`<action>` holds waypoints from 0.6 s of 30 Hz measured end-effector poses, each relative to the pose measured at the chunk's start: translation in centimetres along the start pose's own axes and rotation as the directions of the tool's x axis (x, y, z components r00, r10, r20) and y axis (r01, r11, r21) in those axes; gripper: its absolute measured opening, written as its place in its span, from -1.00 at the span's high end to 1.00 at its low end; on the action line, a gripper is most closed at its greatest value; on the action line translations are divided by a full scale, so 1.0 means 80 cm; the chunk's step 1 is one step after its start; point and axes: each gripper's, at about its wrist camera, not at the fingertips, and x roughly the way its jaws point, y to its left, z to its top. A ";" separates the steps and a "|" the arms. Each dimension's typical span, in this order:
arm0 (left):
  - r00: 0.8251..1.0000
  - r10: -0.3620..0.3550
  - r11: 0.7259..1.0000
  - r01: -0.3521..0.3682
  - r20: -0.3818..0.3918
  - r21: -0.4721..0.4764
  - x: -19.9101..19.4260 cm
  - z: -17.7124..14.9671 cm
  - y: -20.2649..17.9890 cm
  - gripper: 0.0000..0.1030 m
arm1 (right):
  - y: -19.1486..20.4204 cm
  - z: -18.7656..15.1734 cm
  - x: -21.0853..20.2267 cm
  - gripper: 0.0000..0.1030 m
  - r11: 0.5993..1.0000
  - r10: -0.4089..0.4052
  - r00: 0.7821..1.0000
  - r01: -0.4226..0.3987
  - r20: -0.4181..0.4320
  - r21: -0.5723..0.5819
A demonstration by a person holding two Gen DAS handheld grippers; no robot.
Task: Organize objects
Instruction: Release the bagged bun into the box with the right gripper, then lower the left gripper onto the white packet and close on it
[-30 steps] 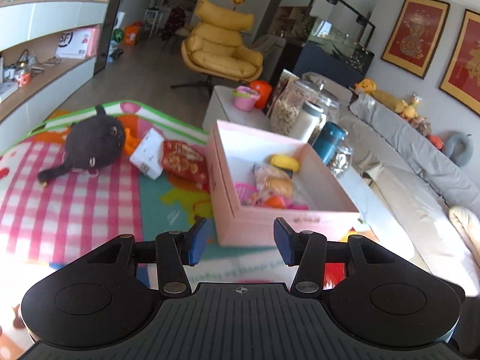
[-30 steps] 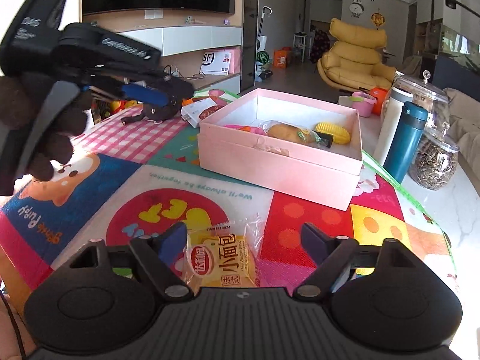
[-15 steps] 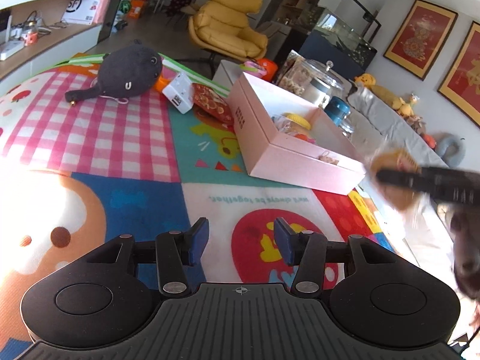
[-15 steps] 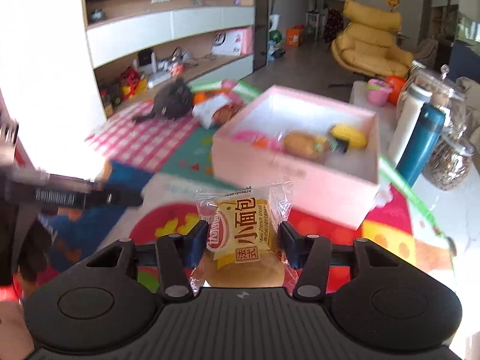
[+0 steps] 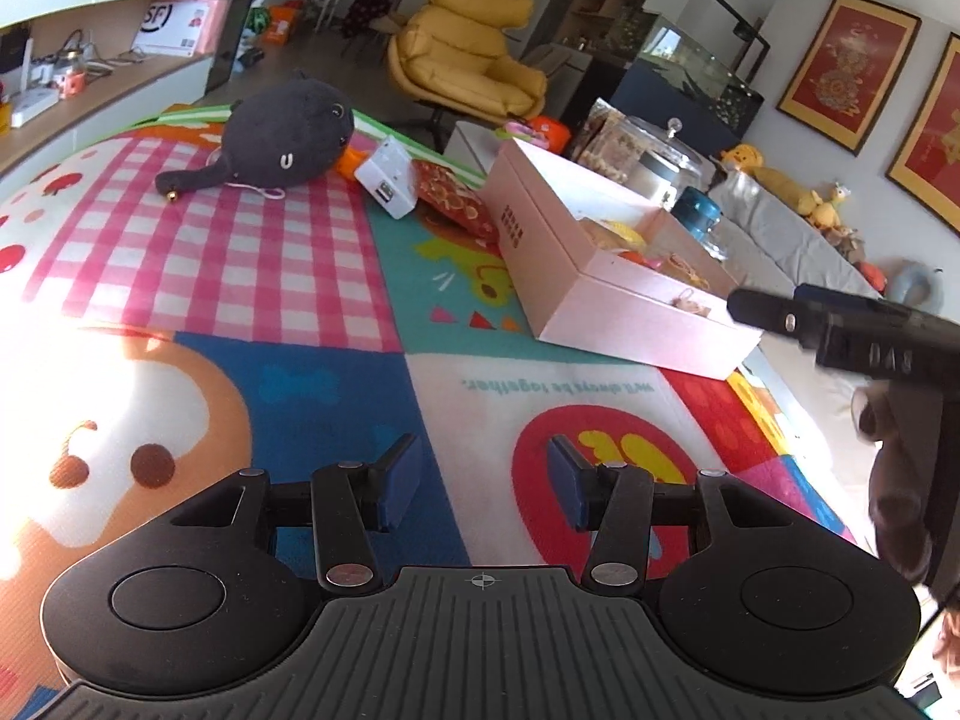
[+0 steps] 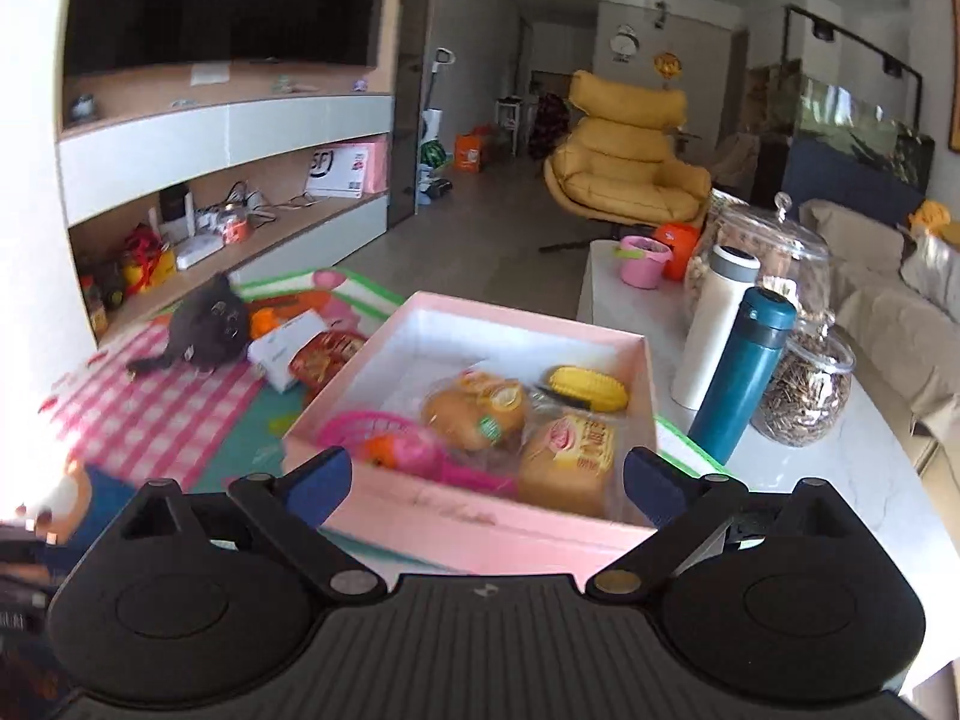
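A pink box (image 6: 456, 525) sits on the play mat and holds two wrapped buns (image 6: 567, 459), a toy corn (image 6: 588, 387) and pink and orange toys (image 6: 408, 450). My right gripper (image 6: 486, 480) is open and empty just above the box's near wall. It also shows in the left wrist view (image 5: 840, 330), over the box (image 5: 600, 306). My left gripper (image 5: 480, 480) is open and empty above the mat. A dark plush toy (image 5: 282, 138), a white carton (image 5: 387, 177) and a red snack bag (image 5: 456, 198) lie on the mat left of the box.
A white flask (image 6: 711, 327), a teal flask (image 6: 744, 375) and glass jars (image 6: 804, 387) stand on the white table right of the box. A yellow armchair (image 6: 624, 162) is behind. Shelves (image 6: 228, 204) line the left wall. A sofa (image 5: 792, 240) runs along the right.
My right gripper carried the wrapped bun from the mat to the box, opened and let it go inside. My left gripper drew back from the box over the mat.
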 end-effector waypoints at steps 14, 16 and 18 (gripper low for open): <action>0.983 0.116 0.972 -0.143 0.143 0.189 0.026 0.082 -0.011 -0.01 | 0.076 -0.059 0.019 -1.00 0.994 0.107 0.994 -0.107 0.015 -0.024; 0.978 0.142 0.956 -0.175 0.154 0.234 0.049 0.102 -0.015 -0.01 | 0.069 -0.060 0.018 -1.00 0.993 0.119 0.993 -0.119 0.018 0.014; 0.973 0.163 0.945 -0.201 0.163 0.258 0.076 0.128 -0.017 -0.01 | 0.065 -0.061 0.018 -1.00 0.992 0.122 0.992 -0.122 0.019 0.035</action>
